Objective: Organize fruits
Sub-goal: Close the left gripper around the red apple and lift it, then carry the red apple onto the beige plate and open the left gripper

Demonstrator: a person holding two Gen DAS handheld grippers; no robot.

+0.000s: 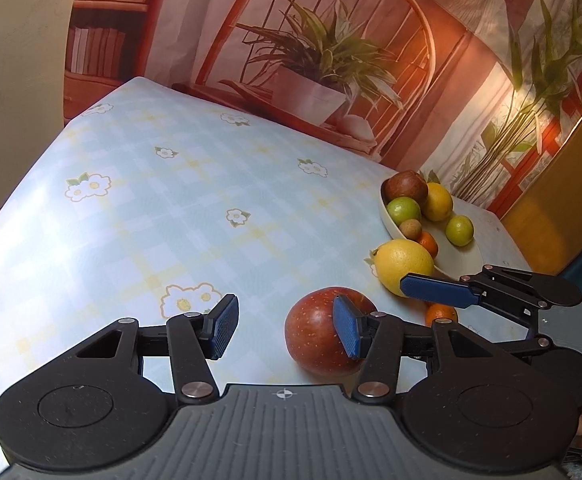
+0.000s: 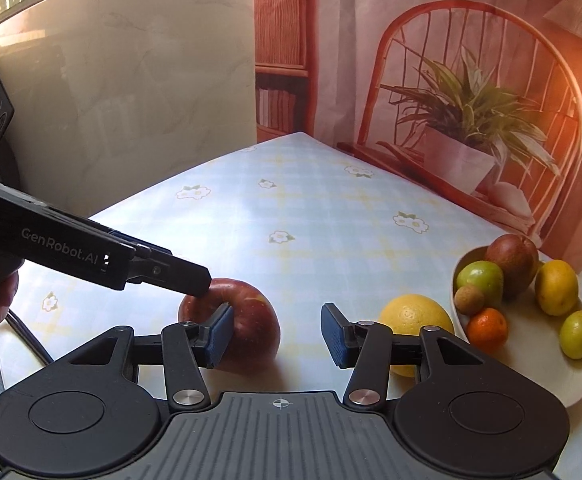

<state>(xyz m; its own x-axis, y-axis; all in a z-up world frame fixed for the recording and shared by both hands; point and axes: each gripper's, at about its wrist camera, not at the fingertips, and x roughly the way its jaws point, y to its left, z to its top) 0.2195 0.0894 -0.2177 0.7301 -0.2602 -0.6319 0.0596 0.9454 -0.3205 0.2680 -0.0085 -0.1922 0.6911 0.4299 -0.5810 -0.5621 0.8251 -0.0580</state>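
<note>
Red apple [image 1: 323,332] on table [image 1: 151,208], behind right finger of left gripper [image 1: 287,330], jaws apart, empty. Right gripper [image 2: 277,334] spread, empty; lemon [image 2: 415,320] beyond right finger.

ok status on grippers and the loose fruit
Left gripper open, empty. Right gripper open, empty. Red apple and lemon on table beside plate.

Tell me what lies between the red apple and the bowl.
The big yellow lemon sits on the tablecloth between the red apple and the bowl; the right wrist view shows it best.

Both left tongs [image 1: 287,328] and right tongs [image 2: 277,334] gape empty.
</note>
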